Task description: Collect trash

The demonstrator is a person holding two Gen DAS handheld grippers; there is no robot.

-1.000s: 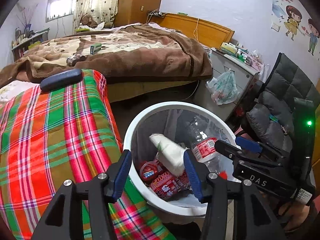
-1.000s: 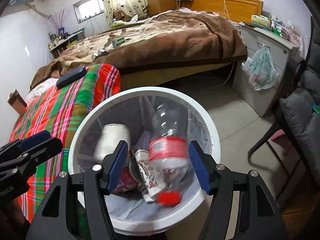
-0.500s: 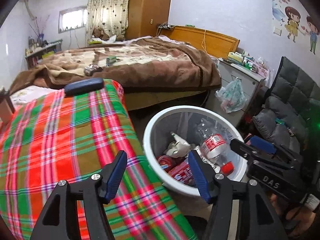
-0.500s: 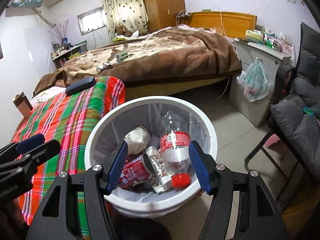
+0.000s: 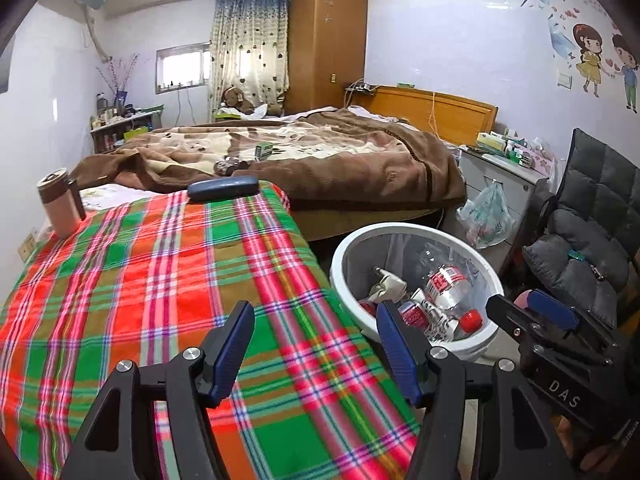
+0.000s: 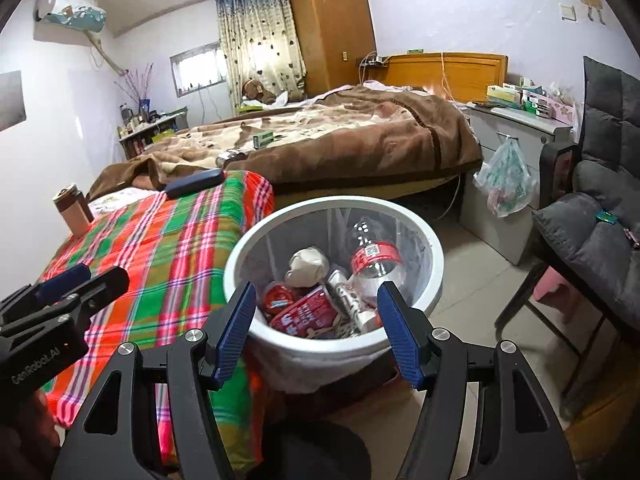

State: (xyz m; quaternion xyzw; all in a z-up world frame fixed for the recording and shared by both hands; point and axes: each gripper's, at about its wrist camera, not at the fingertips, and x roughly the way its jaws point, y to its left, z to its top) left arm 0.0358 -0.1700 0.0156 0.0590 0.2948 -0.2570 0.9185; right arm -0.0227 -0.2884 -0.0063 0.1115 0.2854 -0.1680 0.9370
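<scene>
Both of your grippers have pulled back from the white trash bin [image 5: 416, 236] since a second ago, so it now sits farther ahead instead of right under the fingers. Your left gripper [image 5: 316, 354] has just been opening its jaws and hangs released over the plaid-covered desk [image 5: 160, 280], nothing between its blue pads; your right gripper [image 6: 316, 332] is also spread wide and empty, held in front of the bin's near rim. The collected trash lies inside the bin: a clear plastic bottle [image 6: 374, 260] with a red label, a crumpled paper wad [image 6: 308, 266], a red snack packet [image 6: 306, 314] and a red can [image 6: 276, 296]. On the desk, a dark blue case [image 5: 224, 189] rests at the far edge and a brown-lidded tumbler [image 5: 60, 204] stands at the far left corner. Beyond is a bed [image 5: 320, 160] under a brown blanket, with a small green box on it, a wooden wardrobe [image 5: 326, 46], a curtained window and a grey bedside cabinet [image 5: 496, 184] with a plastic bag hanging off it. Your left view alone shows the cartoon wall stickers [image 5: 604, 62] in full; your right view alone shows the tiled floor [image 6: 476, 276] beside the bin, the whole air conditioner [image 6: 72, 10], and the padded chair's [image 6: 600, 232] legs.
</scene>
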